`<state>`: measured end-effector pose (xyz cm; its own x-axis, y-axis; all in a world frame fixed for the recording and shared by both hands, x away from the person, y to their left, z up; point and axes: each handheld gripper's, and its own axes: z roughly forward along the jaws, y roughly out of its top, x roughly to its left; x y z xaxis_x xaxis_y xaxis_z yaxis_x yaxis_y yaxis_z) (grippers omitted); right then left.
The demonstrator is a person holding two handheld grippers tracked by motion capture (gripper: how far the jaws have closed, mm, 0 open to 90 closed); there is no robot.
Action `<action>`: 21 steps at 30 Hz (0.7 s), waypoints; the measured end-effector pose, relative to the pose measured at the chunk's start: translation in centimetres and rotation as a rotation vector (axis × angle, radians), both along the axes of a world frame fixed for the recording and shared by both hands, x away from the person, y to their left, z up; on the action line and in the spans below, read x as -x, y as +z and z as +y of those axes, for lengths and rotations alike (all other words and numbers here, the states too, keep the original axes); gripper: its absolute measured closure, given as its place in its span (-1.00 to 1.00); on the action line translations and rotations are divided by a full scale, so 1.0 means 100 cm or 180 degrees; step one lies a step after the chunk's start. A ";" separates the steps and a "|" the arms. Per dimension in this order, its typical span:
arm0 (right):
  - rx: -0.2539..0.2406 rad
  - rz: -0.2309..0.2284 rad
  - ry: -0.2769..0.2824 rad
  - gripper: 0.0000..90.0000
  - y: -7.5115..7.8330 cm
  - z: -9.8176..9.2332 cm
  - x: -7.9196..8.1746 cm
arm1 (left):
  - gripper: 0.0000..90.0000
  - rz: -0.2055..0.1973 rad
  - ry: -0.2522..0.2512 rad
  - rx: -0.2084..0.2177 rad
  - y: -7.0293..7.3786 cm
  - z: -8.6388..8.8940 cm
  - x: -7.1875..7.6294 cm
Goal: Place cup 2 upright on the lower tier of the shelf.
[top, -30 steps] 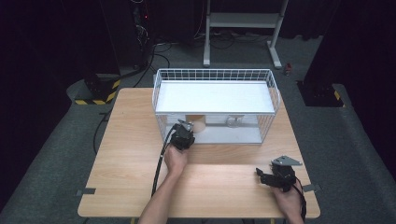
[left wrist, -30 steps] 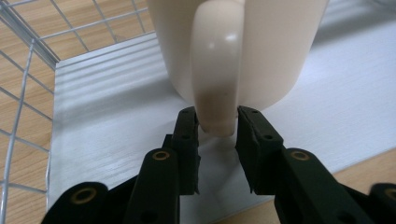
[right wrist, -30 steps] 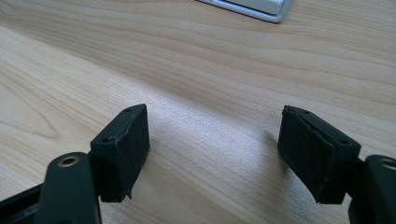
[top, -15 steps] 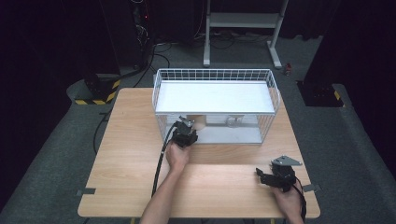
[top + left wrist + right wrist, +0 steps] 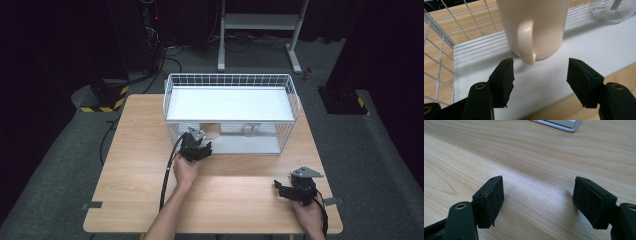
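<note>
Left gripper view is showing the left gripper (image 5: pixel 540 72) with its jaws just opening off the cream ceramic mug (image 5: pixel 534 27), nothing between them now, so the mug's released, sitting upright at 12 o'clock on the white shelf (image 5: pixel 574 50) of the wire basket (image 5: pixel 295 107). Smooth glossy handle. Right gripper (image 5: pixel 537 200) is resting open over woodgrain table (image 5: pixel 536 152).

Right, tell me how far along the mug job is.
Done: the cream ceramic mug stands upright on the lower white shelf of the white wire rack, beside a clear glass vessel. In hand: the left gripper has just been opening; nothing sits between its jaws. Left: probably withdrawing it. The right gripper rests open over the wooden table.
</note>
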<state>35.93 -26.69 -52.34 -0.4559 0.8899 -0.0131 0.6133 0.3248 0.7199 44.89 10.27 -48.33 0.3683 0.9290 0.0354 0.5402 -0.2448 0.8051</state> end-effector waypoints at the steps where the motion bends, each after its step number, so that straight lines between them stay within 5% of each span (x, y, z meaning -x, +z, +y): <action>1: 0.0000 0.0000 0.0000 -0.44 0.000 0.000 0.000 | -0.15 -0.0005 -0.0006 0.0017 0.001 0.000 0.001; 6: -0.0002 0.0001 0.0000 -0.44 0.000 0.000 0.000 | -0.20 -0.0046 -0.0124 -0.0052 0.006 -0.001 0.008; 21: -0.0001 0.0000 0.0001 -0.44 0.000 0.000 0.000 | -0.29 -0.0159 -0.0210 0.0170 0.016 0.012 0.027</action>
<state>35.93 -26.69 -52.34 -0.4562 0.8898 -0.0129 0.6132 0.3249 0.7201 42.18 11.44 -46.77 0.4278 0.9039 0.0063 0.4833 -0.2346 0.8435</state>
